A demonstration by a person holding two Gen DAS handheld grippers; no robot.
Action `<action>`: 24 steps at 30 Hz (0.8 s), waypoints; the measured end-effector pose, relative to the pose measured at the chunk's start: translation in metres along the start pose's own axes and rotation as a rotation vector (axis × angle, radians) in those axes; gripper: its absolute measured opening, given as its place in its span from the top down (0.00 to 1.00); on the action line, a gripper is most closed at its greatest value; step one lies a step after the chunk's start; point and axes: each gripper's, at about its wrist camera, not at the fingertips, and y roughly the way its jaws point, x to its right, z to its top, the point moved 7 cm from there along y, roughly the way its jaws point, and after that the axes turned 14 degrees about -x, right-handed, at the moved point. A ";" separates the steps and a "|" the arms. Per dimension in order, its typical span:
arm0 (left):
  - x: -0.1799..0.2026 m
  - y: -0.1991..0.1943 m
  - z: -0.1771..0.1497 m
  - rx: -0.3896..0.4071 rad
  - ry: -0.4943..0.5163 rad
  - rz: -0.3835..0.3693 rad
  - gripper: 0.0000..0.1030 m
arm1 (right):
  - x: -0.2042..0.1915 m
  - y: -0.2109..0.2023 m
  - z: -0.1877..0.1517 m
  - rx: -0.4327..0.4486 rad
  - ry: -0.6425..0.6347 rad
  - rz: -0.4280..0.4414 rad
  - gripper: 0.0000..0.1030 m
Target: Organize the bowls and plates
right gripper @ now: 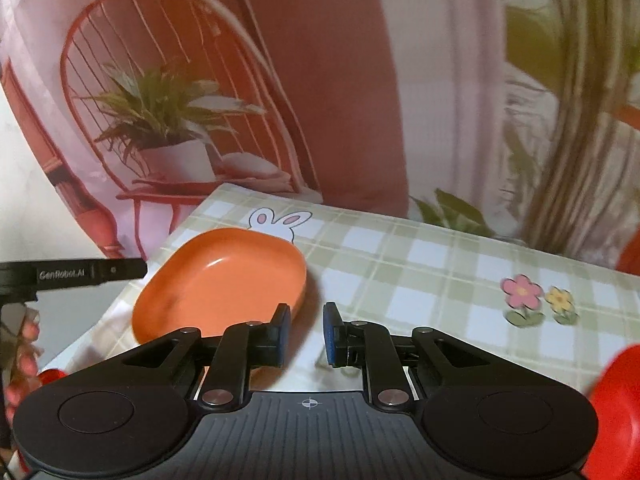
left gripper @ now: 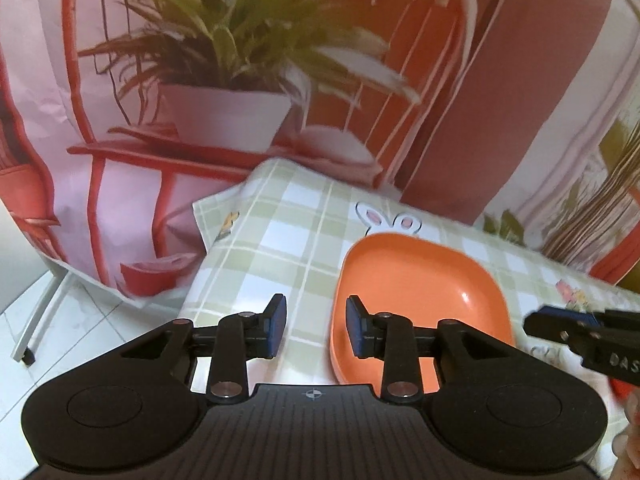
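An orange square bowl (left gripper: 420, 292) sits on the checked tablecloth near the table's left edge; it also shows in the right wrist view (right gripper: 224, 280). My left gripper (left gripper: 316, 324) is open and empty, its right finger over the bowl's near left rim. My right gripper (right gripper: 306, 334) is open and empty, just right of the bowl, its left finger by the bowl's near rim. The right gripper's tip shows in the left wrist view (left gripper: 568, 328). A red dish (right gripper: 616, 412) is partly in view at the lower right.
The green checked tablecloth (right gripper: 420, 272) has rabbit and flower prints. A printed backdrop (left gripper: 200, 80) with a red chair and plant hangs behind the table. The table's left edge drops to a tiled floor (left gripper: 60, 340). My left tool's body (right gripper: 72, 274) lies left of the bowl.
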 end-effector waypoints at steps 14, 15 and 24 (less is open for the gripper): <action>0.008 0.021 -0.008 -0.080 0.006 0.003 0.75 | -0.010 0.048 0.006 -0.065 0.040 -0.010 0.80; 0.009 0.023 -0.009 -0.086 0.011 0.012 0.81 | -0.011 0.050 0.004 -0.068 0.042 -0.008 0.80; 0.020 0.018 -0.014 -0.076 0.073 0.053 0.90 | -0.015 0.054 -0.005 -0.079 0.071 -0.031 0.88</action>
